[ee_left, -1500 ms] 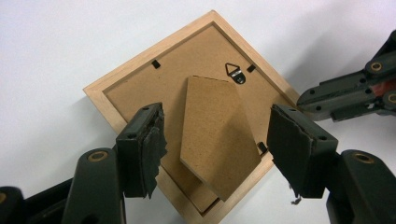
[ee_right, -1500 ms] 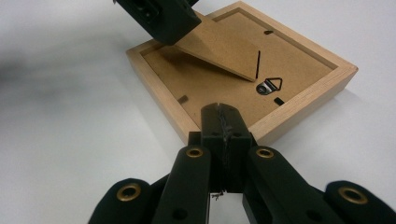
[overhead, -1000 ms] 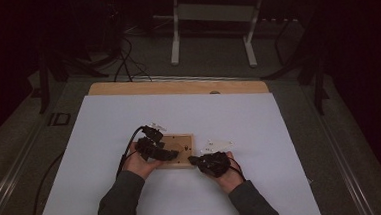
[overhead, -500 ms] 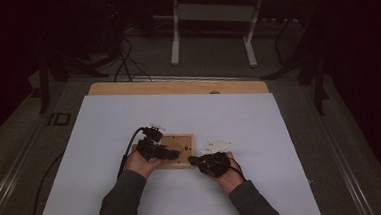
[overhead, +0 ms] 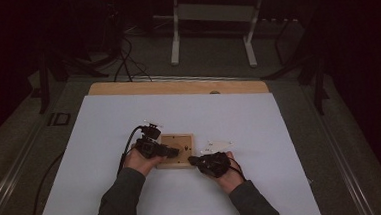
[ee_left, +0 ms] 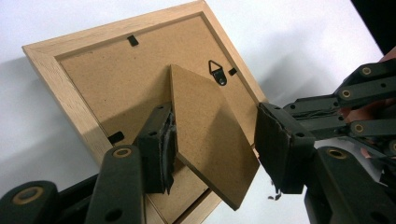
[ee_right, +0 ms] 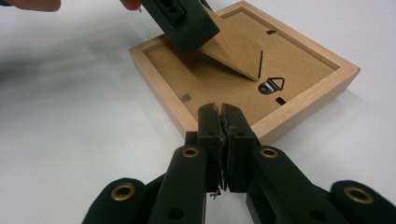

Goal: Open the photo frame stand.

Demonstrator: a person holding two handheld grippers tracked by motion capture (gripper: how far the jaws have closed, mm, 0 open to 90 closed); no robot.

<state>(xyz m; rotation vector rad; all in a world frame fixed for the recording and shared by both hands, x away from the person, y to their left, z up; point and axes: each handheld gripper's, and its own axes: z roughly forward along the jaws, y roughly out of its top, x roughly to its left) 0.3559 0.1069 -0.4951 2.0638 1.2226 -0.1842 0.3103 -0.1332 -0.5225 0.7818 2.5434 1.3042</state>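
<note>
Closing left hand-held gripper [ee_left: 212, 154] straddles frame's stand flap [ee_left: 210, 140]; right hand-held gripper [ee_right: 223, 140] pinched empty.

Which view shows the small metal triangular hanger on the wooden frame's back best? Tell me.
The right gripper view: the small metal triangular hanger sits near, unobstructed and sharply lit. The left gripper view shows it smaller, beside the raised brown fibreboard stand. The high view renders it too tiny to distinguish.

We are looking at what seems to be a lab or recording workshop rather than a home. We are seeing a wooden table [overhead: 177, 87] covered by a plain white sheet [overhead: 259, 118], standing in a dark room. Behind it, cables [overhead: 125, 61] are trailing across a grey carpeted floor [overhead: 215, 61], and a white metal stand [overhead: 212, 16] is sitting further back.
</note>
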